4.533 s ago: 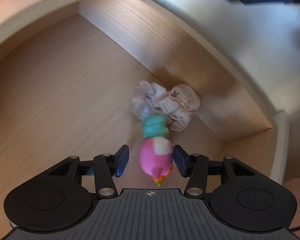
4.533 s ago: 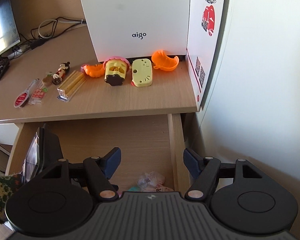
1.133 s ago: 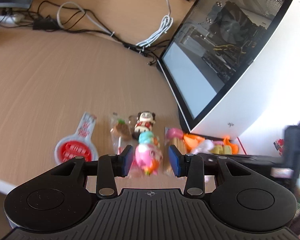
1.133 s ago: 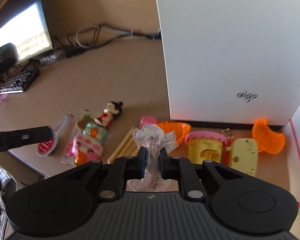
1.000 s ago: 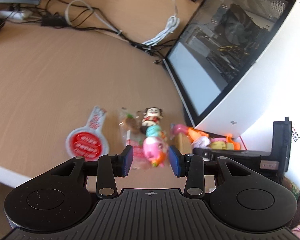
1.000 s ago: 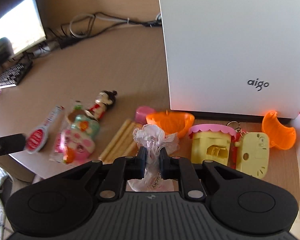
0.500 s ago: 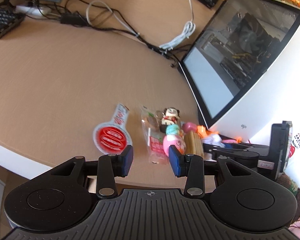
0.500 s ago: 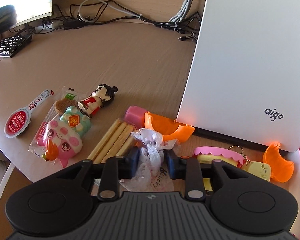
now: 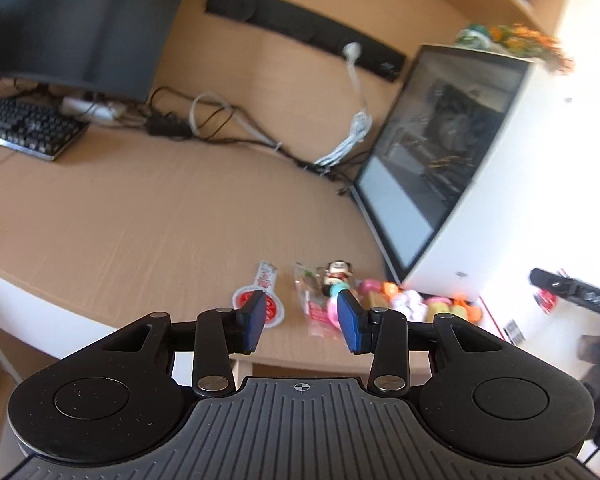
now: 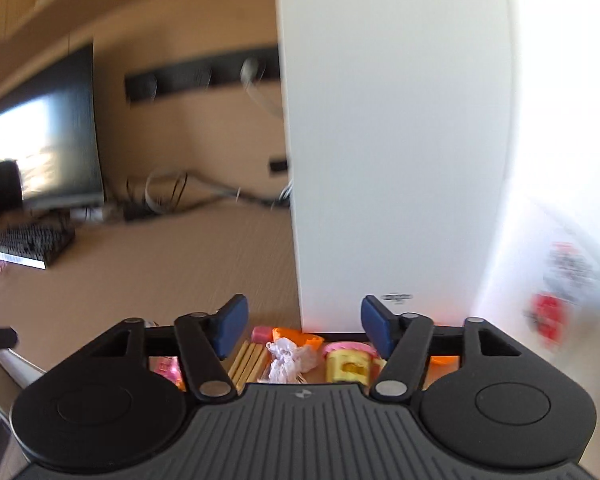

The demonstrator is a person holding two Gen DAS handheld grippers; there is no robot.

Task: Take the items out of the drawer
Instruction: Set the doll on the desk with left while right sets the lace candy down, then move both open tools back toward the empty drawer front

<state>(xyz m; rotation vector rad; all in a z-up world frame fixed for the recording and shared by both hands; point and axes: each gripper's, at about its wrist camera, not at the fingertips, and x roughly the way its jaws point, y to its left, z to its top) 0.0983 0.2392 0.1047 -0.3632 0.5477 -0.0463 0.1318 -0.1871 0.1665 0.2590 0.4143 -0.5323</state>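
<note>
Two claws hang above a wooden counter where small items lie in a row before a white PC case

Left claw: jaws apart, nothing between the blue pads; through the gap lies a clear packet on the counter. A pink toy lies just beside the packet, partly hidden behind the right pad. A red-and-white spoon-shaped packet lies to the left, a small figurine just behind the pink toy

Right claw: jaws have just been opening and now stand wide, gripping nothing. Below them, on the counter, a crumpled white wrapper lies free, between a bundle of yellow sticks and a yellow toy with a pink top. An orange shell sits behind the wrapper against the foot of the case, a pink block to its left. The pink toy shows at the left of this view, mostly covered by the claw's arm

Further back: a dark monitor, a keyboard, a tangle of cables and a black strip on the wall panel. The right view is blurred, the case's logo unreadable. The drawer is not visible in either view
</note>
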